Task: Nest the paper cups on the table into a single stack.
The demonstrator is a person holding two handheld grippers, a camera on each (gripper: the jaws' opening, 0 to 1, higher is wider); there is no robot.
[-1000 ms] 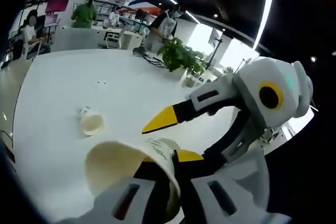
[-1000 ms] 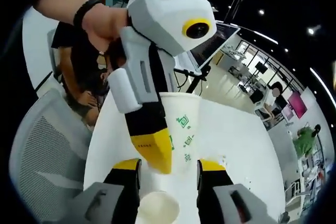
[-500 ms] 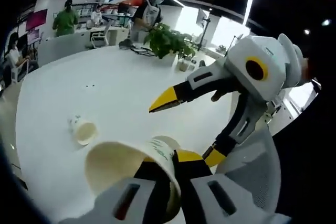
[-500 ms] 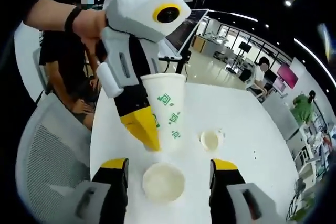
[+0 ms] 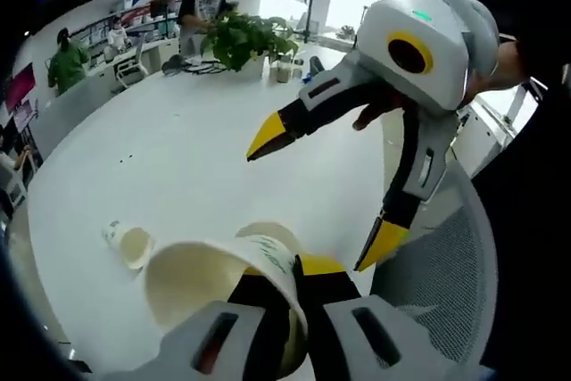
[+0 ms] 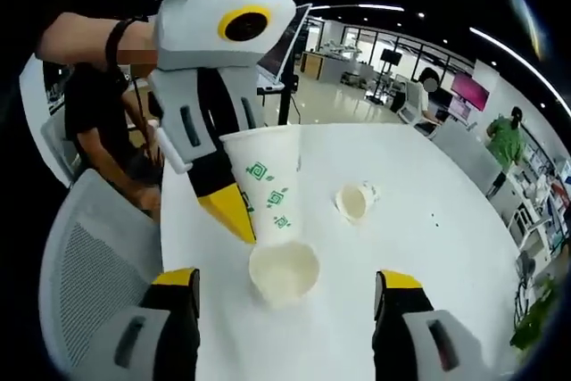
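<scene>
My left gripper (image 5: 290, 274) is shut on the wall of a white paper cup (image 5: 192, 287) with green marks, mouth towards the camera. In the right gripper view this held cup (image 6: 268, 186) hangs mouth up from the left gripper (image 6: 245, 210), its base just over the far rim of a second cup (image 6: 284, 272) standing on the table. That standing cup (image 5: 268, 236) peeks out behind the held one. A third cup (image 5: 129, 245) (image 6: 354, 201) lies on its side farther off. My right gripper (image 6: 287, 280) (image 5: 326, 189) is open wide, with nothing in it.
The white table (image 5: 178, 149) (image 6: 428, 256) is large and round-edged. A grey mesh chair (image 6: 89, 256) (image 5: 446, 265) stands at its near edge. A potted plant (image 5: 241, 37) sits at the far side, with people beyond.
The right gripper has drawn back from the held cup and its jaws have spread wider. The left gripper keeps its hold on the cup.
</scene>
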